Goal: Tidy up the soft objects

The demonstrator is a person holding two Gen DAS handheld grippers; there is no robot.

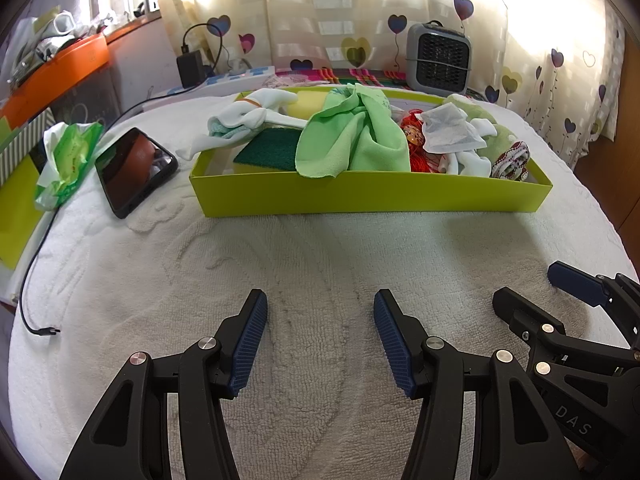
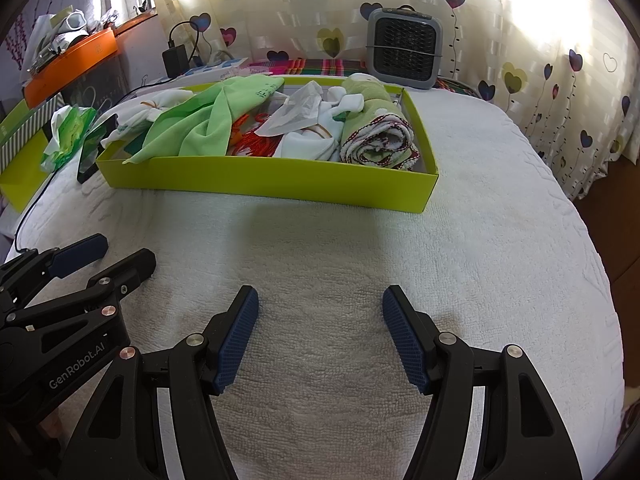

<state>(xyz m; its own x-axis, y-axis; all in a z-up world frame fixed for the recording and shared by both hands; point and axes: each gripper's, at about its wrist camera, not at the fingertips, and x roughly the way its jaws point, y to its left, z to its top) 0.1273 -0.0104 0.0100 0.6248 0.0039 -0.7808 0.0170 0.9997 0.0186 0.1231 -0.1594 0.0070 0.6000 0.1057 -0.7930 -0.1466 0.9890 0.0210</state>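
— Heart-print curtains (image 1: 552,60) hang behind the worktop (image 1: 320,248), which is covered in a white towel, with a grey fan heater (image 1: 439,58) at its far edge. Where do we stand?

— We have both tools low over the near edge. Our left tool (image 1: 320,340) is spread, nothing between its pads; our right tool (image 2: 320,340) is spread too, and empty.

— And the soft things?

— All of them seem to sit in the lime-green tray (image 1: 372,194), toward the far edge. Its long axis runs side to side, parallel to that edge. From the left end: white socks (image 1: 244,120) draped over the rim, a sponge (image 1: 268,150) with its green scourer face up, a light green cloth (image 1: 352,136) spilling over the near wall, a red-orange tangle (image 1: 412,136), a crumpled white sheet (image 1: 452,128), and a rolled towel (image 2: 380,136) at the right end. That roll lies front to back, its spiral end facing us.

— So which step is this?

— We judge it either the start of sorting or the pause after loading — nothing is in hand. The towel surface around the tray is bare of soft items.

— Next move?

— If anything, tidying the cloth and socks hanging over the rim. That asks for a reach forward over the near wall and a pinch on a raised fold. We should stay clear of the phone (image 1: 134,172) and tissue pack (image 1: 68,156) near the left edge.
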